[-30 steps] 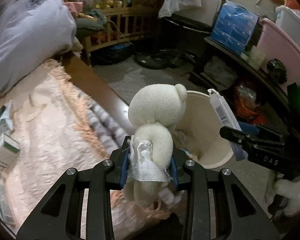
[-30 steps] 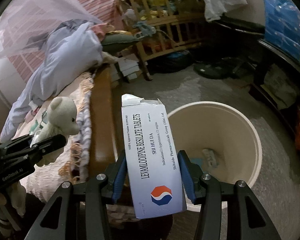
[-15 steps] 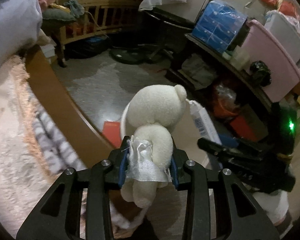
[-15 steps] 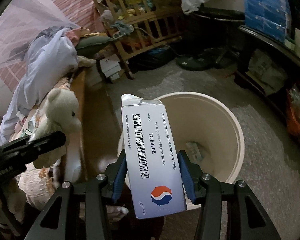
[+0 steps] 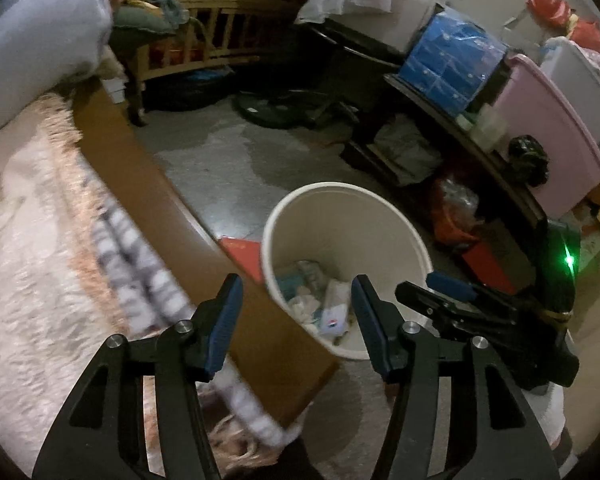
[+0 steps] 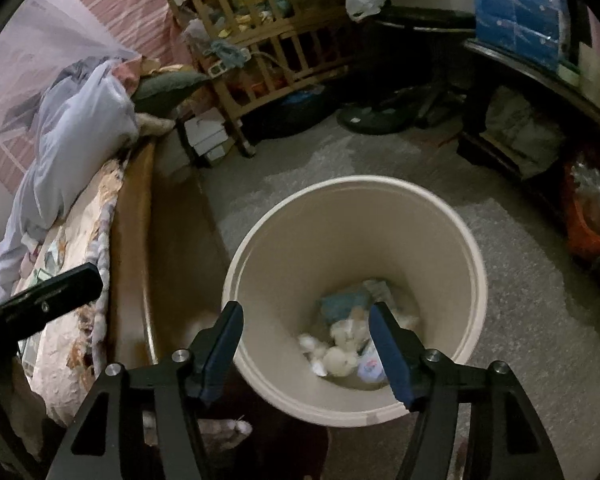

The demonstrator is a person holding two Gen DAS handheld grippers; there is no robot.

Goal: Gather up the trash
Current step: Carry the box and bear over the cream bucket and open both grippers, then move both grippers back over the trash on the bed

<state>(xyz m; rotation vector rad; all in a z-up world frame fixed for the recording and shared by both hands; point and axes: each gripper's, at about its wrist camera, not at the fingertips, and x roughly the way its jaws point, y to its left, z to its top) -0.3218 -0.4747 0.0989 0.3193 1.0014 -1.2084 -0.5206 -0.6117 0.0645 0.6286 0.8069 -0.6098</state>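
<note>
A: Left wrist view first. The left gripper (image 5: 296, 296) has its jaws spread wide with nothing between them. It hangs above the near edge of the cream bin (image 5: 278, 216), which stands on the grey floor (image 5: 220, 156) just beside the brown bed frame (image 5: 140, 184).

B: And what lies inside the bin?

A: Crumpled white scraps and a white box with a red and blue logo (image 5: 334, 316), lying at the bottom. The right gripper (image 5: 432, 286) shows at the right, its fingers parted and holding nothing.

B: The right wrist view agrees. The right gripper (image 6: 306, 312) is fully open and empty, poised over the bin (image 6: 476, 248). At the bottom I see a pale plush toy (image 6: 340, 354) among the white scraps, with the logo box (image 6: 370, 366) touching its right side. The contents are blurred, so I cannot tell more.

A: Anything on the left there?

B: One black finger (image 6: 56, 288) of the left gripper pokes in over the fringed blanket (image 6: 72, 336) on the bed. A wooden crib (image 6: 276, 40) stands well apart at the back.
</note>
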